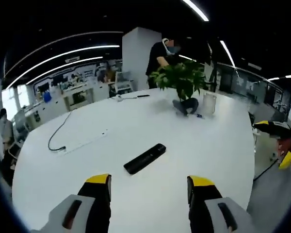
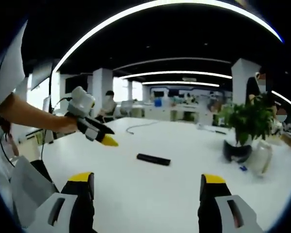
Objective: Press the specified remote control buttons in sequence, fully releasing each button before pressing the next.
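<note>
Your lighting: bright ceiling strips (image 2: 184, 82), bowed by fisheye; white table (image 1: 136, 141) evenly lit, faint shadows; slightly soft focus, especially edges.

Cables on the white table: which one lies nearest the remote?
The black cable curling at the table's left side, beside a white power strip, lies nearest the remote. The other cable lies at the far edge.

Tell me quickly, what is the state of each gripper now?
Left gripper: open, holding nothing, above the table short of the remote control.
Right gripper: open, holding nothing.
</note>
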### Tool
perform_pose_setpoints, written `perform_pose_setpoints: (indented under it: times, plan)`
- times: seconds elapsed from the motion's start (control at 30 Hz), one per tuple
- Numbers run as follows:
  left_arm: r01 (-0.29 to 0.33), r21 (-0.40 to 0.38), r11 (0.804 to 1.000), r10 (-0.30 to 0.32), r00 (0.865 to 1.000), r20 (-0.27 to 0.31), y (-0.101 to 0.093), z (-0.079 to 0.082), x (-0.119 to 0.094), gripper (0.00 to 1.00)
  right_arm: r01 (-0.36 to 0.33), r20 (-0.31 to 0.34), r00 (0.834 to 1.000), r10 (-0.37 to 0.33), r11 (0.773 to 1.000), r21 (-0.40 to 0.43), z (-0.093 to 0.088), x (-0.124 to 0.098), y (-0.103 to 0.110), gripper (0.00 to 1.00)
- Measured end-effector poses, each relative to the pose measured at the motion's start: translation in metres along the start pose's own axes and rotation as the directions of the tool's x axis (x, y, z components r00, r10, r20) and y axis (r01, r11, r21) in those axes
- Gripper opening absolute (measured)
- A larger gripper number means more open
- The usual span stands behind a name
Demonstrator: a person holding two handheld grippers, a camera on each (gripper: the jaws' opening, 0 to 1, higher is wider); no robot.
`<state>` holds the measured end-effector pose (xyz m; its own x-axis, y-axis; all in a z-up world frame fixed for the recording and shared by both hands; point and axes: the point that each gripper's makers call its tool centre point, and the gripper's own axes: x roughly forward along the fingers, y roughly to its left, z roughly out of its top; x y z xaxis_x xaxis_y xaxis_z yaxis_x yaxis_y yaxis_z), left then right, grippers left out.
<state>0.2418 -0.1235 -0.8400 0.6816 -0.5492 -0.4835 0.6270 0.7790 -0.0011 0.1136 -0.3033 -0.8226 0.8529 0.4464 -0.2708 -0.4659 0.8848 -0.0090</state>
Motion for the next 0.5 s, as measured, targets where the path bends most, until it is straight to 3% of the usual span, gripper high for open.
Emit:
perform_pose_setpoints:
  times: [0.13, 0.23, 0.5]
  plan:
    - [-0.054, -0.004, 0.999, 0.054, 0.997, 0.046, -0.014, 0.001, -0.027, 0.72, 0.000, 0.003, 1.000, 0.000, 1.000, 0.009, 0.001, 0.000, -0.001, 0.89]
    - [-0.096, -0.079, 0.992, 0.103, 0.990, 0.094, -0.020, -0.005, -0.045, 0.73, -0.006, 0.004, 1.000, 0.006, 1.000, 0.014, 0.001, 0.000, 0.000, 0.89]
    - [-0.181, -0.073, 0.981, 0.186, 0.980, 0.068, -0.033, -0.040, -0.085, 0.75, 0.006, 0.013, 1.000, -0.006, 1.000, 0.002, 0.001, -0.002, 0.000, 0.90]
